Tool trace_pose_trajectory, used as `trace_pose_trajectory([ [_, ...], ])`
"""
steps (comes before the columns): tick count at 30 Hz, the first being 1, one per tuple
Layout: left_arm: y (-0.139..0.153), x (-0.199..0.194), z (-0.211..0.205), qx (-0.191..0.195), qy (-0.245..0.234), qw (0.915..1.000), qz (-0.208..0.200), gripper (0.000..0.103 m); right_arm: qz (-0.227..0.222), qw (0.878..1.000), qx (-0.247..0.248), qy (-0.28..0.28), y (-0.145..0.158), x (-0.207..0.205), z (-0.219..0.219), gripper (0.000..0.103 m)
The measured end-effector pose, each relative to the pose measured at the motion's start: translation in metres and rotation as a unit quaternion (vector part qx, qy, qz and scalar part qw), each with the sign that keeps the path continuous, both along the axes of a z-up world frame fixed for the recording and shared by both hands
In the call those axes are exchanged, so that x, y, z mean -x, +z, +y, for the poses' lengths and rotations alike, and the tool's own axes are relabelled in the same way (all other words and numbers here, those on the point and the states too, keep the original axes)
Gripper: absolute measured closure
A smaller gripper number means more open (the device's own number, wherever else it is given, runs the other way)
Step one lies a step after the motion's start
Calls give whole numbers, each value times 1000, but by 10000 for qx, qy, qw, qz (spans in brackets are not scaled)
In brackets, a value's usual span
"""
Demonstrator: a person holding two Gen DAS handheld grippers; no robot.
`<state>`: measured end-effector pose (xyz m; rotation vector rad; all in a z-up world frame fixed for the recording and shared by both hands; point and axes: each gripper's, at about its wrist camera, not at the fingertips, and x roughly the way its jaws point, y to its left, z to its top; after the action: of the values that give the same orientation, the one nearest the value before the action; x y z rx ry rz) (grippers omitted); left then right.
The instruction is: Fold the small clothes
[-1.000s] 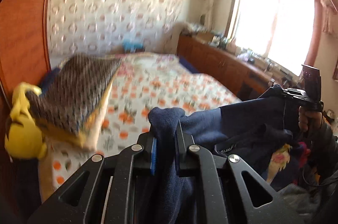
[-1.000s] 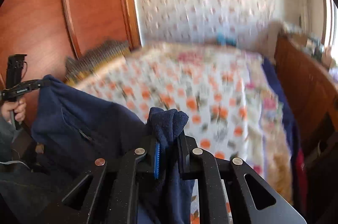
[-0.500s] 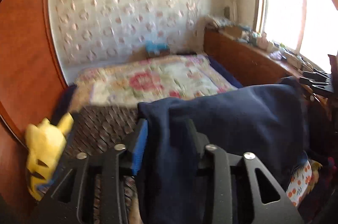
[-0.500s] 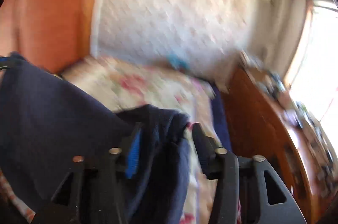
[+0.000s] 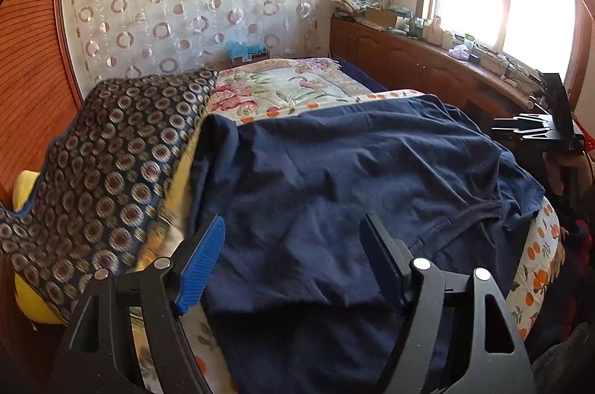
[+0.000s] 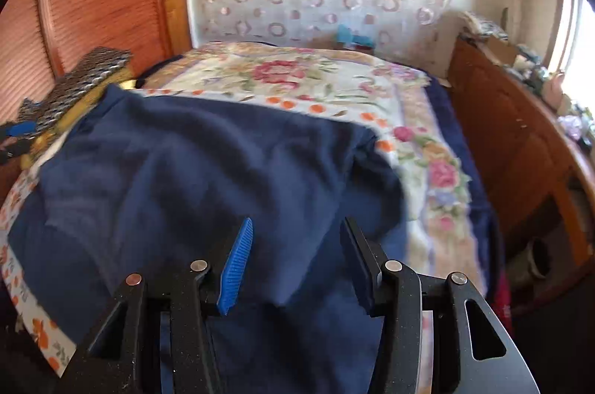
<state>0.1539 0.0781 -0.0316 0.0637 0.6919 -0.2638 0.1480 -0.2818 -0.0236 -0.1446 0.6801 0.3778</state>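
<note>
your navy blue fleece garment [image 5: 334, 170] lies spread out, rumpled, on the flower-and-orange-print bedspread [image 5: 282, 89], its near edge hanging toward you over the side of the bed. your left gripper [image 5: 293, 263] sits low over that near edge; its jaws are opening, the cloth lies between the pads but neither pad presses it. your right gripper [image 6: 293, 263] has its jaws spread partway, the navy fabric under them, nothing pinched. a dark circle-patterned folded blanket [image 5: 111, 163] lies just beside the garment by the wooden headboard [image 5: 33, 89].
</note>
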Motion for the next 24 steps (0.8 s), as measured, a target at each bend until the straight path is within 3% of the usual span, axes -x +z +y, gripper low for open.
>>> trace_pose_trajectory([
  [4,-22,2,-10,212,-62,9996,190,27,107,9991,-397,-57,-18,-12,-33,52],
  [11,-45,13,-23,142,-278,9986,432,27,465,9969,-613,-177,-28,-8,-61,52],
  [24,-52,18,-12,24,-61,9979,645,27,413,9980,-477,-60,-29,11,-49,52],
])
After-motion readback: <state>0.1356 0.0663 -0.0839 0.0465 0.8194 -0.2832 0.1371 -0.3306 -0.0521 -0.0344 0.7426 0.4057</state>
